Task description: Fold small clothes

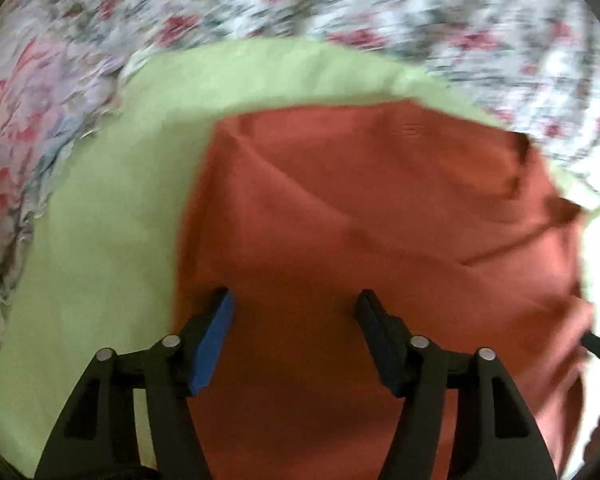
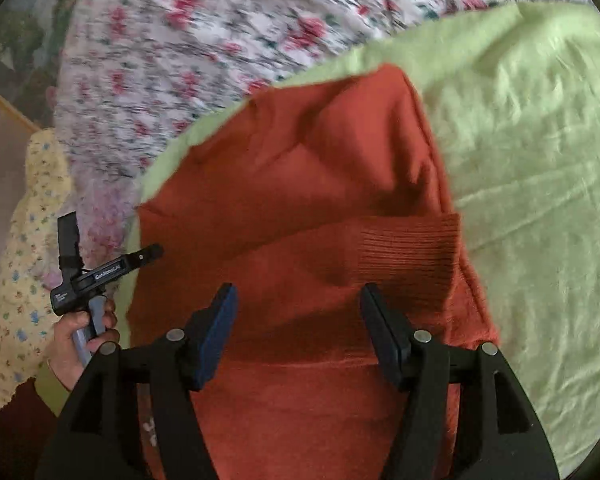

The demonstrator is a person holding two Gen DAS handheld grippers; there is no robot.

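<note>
We held both tongs wide apart and empty over the rust sweater (image 2: 300,208), which lay partly folded on the green sheet (image 2: 540,180). Left tongs (image 1: 294,300), right tongs (image 2: 298,296). The ribbed cuff (image 2: 412,252) at two o'clock probably needed flattening before the next fold.

Black claw (image 2: 296,312) arms, blue pads (image 2: 216,340), silver screws, bare-skinned hand (image 2: 74,344)

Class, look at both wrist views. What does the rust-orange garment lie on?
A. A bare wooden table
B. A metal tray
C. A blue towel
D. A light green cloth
D: the rust-orange garment lies on a light green cloth that shows around its edges in both views.
</note>
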